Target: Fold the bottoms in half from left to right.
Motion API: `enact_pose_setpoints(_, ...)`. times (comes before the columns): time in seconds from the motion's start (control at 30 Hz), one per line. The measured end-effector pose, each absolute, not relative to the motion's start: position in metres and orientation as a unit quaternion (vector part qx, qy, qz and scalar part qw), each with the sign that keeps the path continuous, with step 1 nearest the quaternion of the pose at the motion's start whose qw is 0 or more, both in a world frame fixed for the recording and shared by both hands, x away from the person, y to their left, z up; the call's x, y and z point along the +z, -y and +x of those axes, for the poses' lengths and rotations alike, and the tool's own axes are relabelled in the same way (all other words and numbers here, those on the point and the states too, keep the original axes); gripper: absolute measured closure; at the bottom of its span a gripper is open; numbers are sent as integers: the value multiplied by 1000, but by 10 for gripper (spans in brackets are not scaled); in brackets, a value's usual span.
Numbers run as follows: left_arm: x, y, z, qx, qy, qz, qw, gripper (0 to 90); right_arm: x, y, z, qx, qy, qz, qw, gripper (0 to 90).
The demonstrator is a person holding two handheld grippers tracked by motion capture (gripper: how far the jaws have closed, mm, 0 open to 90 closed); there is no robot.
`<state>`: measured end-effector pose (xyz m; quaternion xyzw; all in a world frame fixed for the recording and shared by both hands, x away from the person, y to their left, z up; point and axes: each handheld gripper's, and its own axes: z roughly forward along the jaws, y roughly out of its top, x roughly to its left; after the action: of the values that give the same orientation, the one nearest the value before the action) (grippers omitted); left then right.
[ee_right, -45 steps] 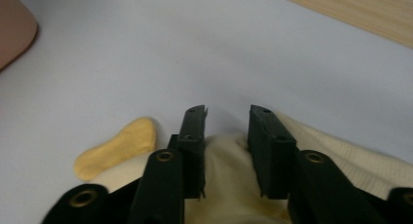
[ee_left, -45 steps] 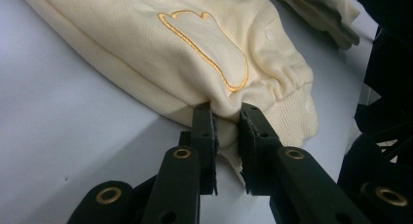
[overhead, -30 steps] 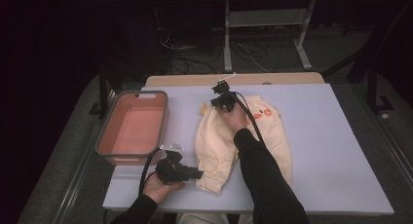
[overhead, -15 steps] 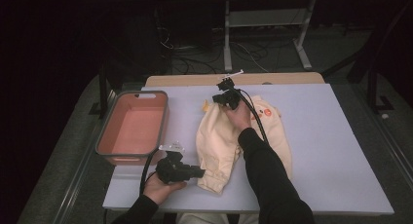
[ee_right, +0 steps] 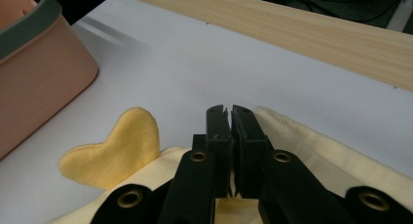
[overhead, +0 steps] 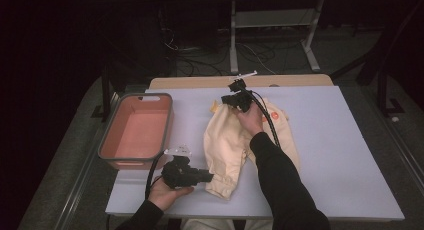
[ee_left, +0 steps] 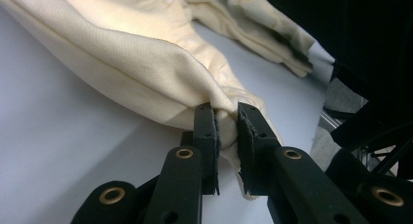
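A cream garment [overhead: 235, 140] lies lengthwise on the pale table [overhead: 340, 155], folded over on itself, with an orange print [overhead: 278, 117] near its far right. My left gripper [overhead: 210, 177] sits low at the near end, shut on a bunched edge of the cloth [ee_left: 122, 63]; in the left gripper view its pads [ee_left: 207, 131] squeeze the fabric, with the gripper [ee_left: 227, 124] resting close to the table. My right gripper [overhead: 227, 99] is at the garment's far end, jaws together with a sliver of cream cloth [ee_right: 311, 146] pinched low between them [ee_right: 229, 112]. A yellow rounded flap [ee_right: 117, 151] lies just left.
A pink tub with a grey rim [overhead: 107, 147] stands on the table's left side, seen close in the right gripper view [ee_right: 29, 29]. A wooden board [overhead: 200, 82] borders the table's far edge. Metal frames and cables stand on the dark floor beyond.
My right gripper has moved a little farther away and upward with the garment's far end, stretching the cloth. The left gripper has kept still.
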<state>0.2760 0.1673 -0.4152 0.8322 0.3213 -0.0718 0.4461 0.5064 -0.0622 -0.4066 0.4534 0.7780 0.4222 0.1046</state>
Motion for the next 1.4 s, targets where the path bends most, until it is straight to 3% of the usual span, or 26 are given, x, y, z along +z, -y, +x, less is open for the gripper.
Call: enact_pose_setpoints(1.4,-382,-99,278,-91,-247,841,473,793,-378,133,497,471,-730,482,114,856)
